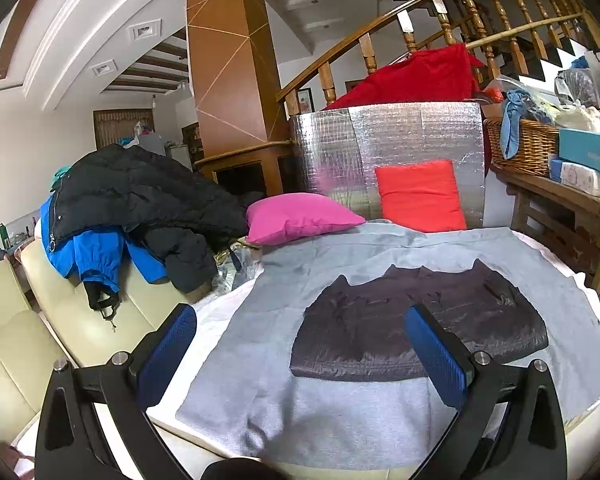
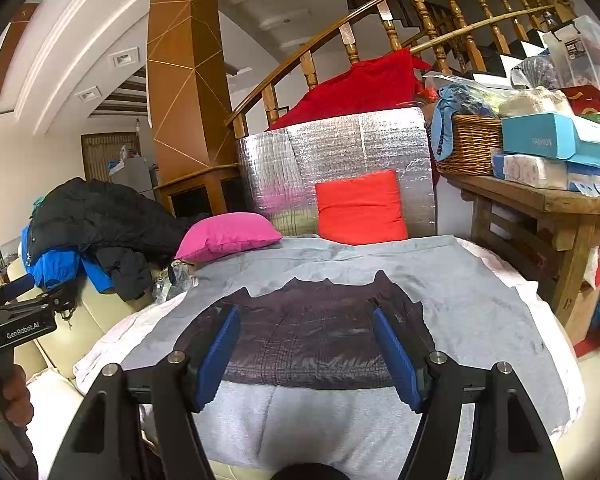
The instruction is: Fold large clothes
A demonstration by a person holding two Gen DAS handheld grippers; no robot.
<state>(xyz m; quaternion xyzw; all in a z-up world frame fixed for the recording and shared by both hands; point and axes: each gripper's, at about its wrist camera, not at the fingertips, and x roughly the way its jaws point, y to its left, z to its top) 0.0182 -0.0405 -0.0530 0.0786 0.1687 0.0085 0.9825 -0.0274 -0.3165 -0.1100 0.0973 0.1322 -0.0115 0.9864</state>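
A dark padded jacket lies folded flat on a grey cloth that covers the work surface. It also shows in the right wrist view on the same grey cloth. My left gripper is open and empty, held above the near left of the jacket. My right gripper is open and empty, held above the jacket's near edge. The left gripper's body shows at the far left of the right wrist view.
A pile of black and blue coats lies on the cream sofa at left. A pink cushion and a red cushion sit behind the cloth against a silver foil panel. A wooden bench with a basket and boxes stands at right.
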